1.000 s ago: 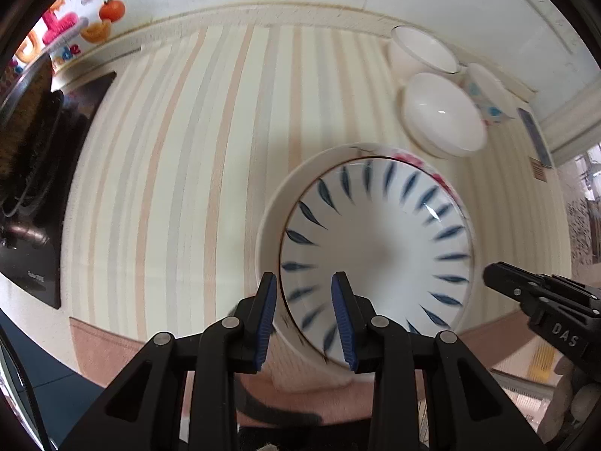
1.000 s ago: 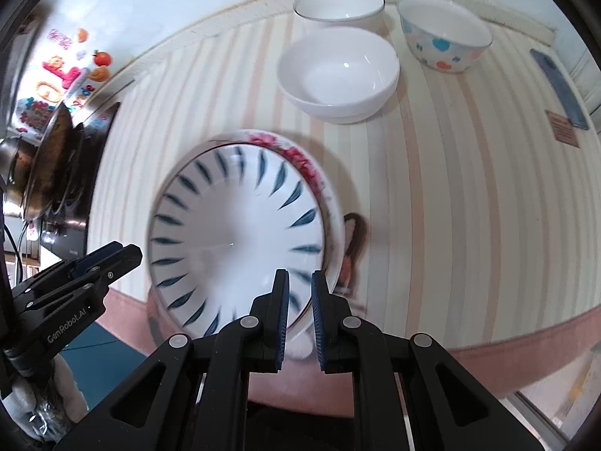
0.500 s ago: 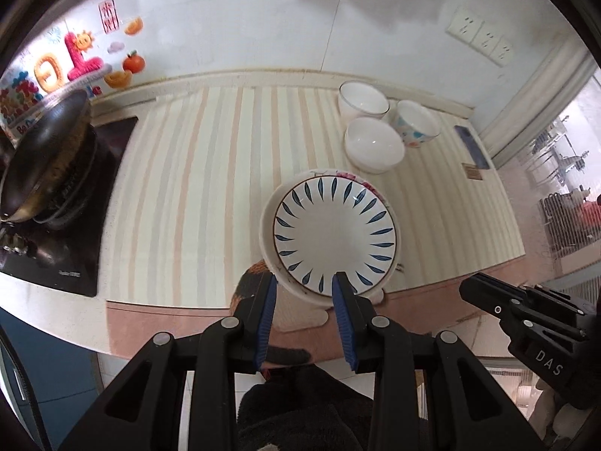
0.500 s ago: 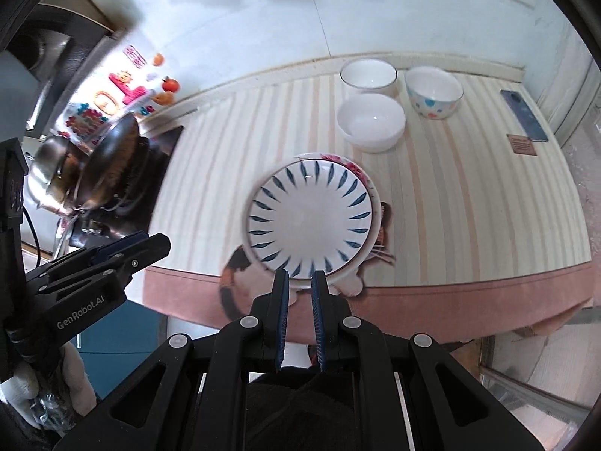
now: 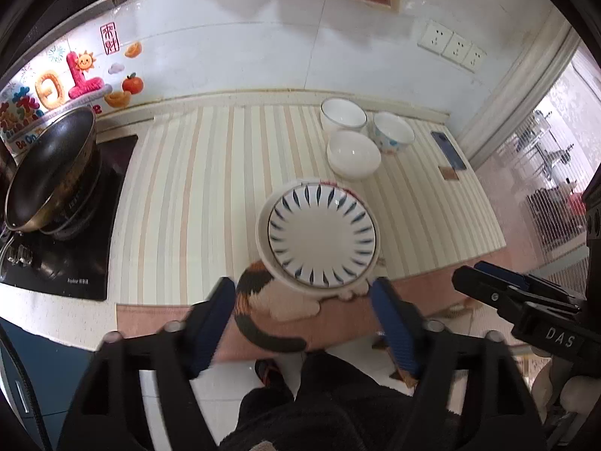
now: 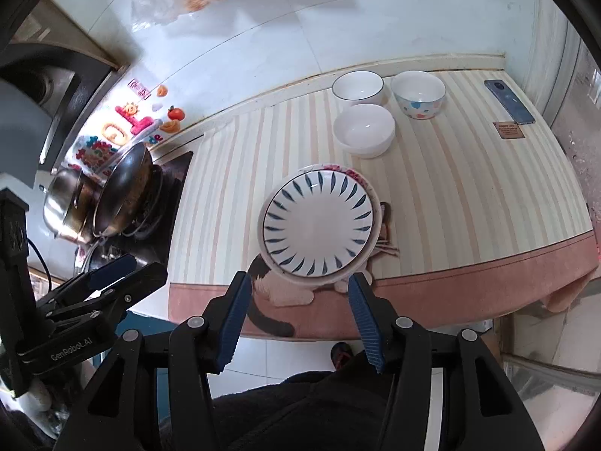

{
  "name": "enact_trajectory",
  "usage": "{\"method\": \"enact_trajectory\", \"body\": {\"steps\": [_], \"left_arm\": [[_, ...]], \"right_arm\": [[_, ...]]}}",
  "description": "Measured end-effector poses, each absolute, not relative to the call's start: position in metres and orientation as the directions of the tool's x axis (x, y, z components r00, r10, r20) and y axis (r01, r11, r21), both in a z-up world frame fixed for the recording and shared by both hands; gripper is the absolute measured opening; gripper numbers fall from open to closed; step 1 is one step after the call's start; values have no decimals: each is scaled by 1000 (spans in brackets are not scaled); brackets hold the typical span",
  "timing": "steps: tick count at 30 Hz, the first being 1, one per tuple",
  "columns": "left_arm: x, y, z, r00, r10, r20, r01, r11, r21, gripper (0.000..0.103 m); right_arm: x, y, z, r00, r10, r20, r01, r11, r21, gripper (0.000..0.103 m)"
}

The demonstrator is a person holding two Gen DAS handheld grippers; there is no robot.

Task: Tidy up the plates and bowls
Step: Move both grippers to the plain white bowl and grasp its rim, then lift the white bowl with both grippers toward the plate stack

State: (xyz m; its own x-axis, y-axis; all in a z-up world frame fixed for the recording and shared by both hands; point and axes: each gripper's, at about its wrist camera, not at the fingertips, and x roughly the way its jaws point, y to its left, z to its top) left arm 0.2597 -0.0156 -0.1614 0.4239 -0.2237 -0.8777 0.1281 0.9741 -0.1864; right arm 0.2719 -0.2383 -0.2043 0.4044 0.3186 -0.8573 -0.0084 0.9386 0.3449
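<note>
The white plate with blue leaf strokes (image 6: 318,222) lies stacked just ahead of your two empty, wide-open claws (image 5: 302,317) (image 6: 298,310); bowls beyond likely need nesting next.

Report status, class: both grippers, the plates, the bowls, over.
Left gripper open, empty. Right gripper open, empty. Blue-leaf plate stacked on other plates; three bowls unstacked behind. Nothing in the way.
</note>
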Motion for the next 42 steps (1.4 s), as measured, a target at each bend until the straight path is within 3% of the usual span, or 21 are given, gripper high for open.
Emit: {"method": "enact_trajectory", "body": {"steps": [8,15,24,25,28,30,34,42], "left_arm": [[318,-40,-183,434,-162,-886,58,987,-152,74],[403,-84,-207,414,-136,-900,0,989,-150,74],[527,-126,-294,225,-143,-964,-59,985,-160,74],[536,-129,-306,195,-147,-970,-57,985,-161,73],[554,-138,-337,140,-135,-981,-38,989,-142,54],[561,-144,-352,111,-139,-984,-16,990,-141,46],[568,-151,-370,67,-195,-978,9,981,-195,32],[563,-152,-366,111,-210,-971,23,978,-209,31]], "right_arm": [[340,-286,-222,410,328,-851,2,933,361,57],[445,-345,-269,343,343,-874,22,928,373,57],[565,-365,-351,209,402,-891,-17,913,408,57],[576,-365,-361,193,409,-892,-16,910,414,57],[600,-364,-389,156,425,-892,-1,903,430,55],[611,-363,-404,135,438,-889,10,896,443,51],[621,-359,-427,103,450,-887,21,890,455,20],[621,-352,-431,109,405,-908,-13,914,406,15]]}}
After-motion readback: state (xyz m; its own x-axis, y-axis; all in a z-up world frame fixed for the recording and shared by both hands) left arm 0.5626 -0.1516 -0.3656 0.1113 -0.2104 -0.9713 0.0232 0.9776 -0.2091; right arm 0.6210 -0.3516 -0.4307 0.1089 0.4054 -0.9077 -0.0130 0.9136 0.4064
